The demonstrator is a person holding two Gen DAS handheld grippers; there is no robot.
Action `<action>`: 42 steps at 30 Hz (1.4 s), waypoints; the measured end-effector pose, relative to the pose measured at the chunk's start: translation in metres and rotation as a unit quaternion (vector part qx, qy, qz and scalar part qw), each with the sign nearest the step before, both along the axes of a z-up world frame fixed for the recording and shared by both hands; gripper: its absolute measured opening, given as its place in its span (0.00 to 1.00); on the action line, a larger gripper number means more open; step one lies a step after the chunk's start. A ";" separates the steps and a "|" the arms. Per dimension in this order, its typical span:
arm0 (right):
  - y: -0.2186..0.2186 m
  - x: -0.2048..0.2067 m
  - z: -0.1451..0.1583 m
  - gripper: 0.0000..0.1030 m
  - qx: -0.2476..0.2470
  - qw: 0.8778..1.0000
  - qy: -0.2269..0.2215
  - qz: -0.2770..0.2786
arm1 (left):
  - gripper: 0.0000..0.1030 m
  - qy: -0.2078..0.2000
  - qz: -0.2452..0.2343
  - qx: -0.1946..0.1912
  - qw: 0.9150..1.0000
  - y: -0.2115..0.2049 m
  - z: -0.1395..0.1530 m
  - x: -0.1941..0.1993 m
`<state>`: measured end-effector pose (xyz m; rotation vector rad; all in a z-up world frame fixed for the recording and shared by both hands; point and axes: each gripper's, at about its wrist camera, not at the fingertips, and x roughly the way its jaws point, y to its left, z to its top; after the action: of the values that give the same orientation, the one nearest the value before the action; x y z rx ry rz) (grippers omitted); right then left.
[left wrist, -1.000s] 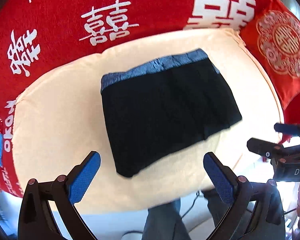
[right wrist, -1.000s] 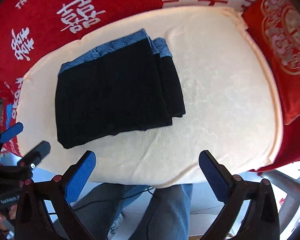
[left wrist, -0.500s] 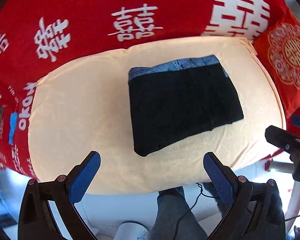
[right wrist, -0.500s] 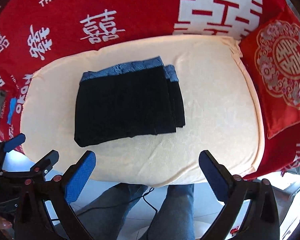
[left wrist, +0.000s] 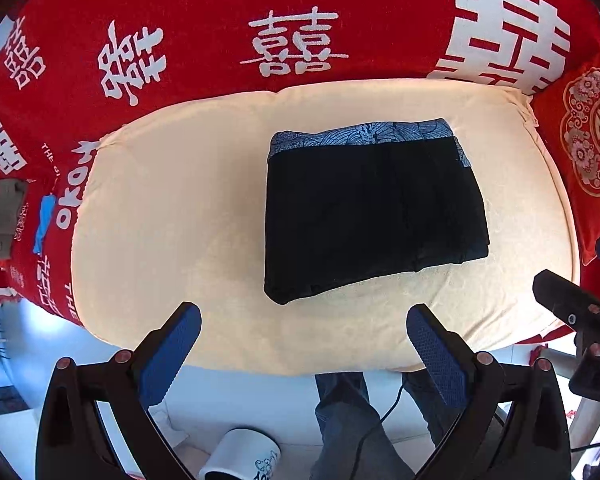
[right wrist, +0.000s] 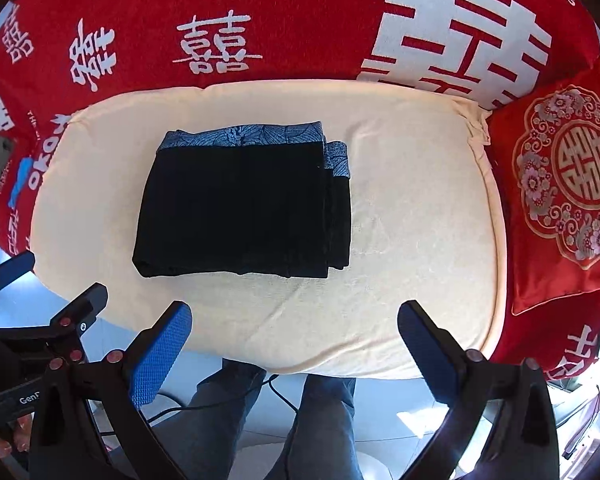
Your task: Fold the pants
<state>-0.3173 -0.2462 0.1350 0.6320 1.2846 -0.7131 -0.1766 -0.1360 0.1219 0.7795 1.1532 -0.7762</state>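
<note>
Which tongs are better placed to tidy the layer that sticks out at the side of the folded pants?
Probably the right tongs. The offset layer lies on the right side of the folded pants, nearer them. The left tongs are also open and empty, but farther to the left.

1. A cream oval cushion lies on a red blanket with white characters.
2. A red embroidered pillow touches the cushion's right edge.
3. A white mug stands on the floor below the cushion.

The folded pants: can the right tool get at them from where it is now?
Probably yes. The right tool is open, holds nothing, and hangs off the near edge of the cream cushion. Only bare cushion lies between it and the folded pants.
</note>
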 end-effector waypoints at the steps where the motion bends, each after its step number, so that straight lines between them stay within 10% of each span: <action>1: 0.001 0.000 0.000 1.00 0.000 1.000 0.000 -0.002 | 1.00 -0.001 -0.002 0.001 1.000 -0.001 0.000 -0.001; 42: -0.007 -0.002 0.001 1.00 -0.003 1.000 0.002 -0.009 | 1.00 -0.004 -0.010 0.009 1.000 -0.008 0.001 -0.003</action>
<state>-0.3189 -0.2536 0.1357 0.6386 1.2823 -0.7322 -0.1795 -0.1438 0.1231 0.8098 1.1484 -0.7784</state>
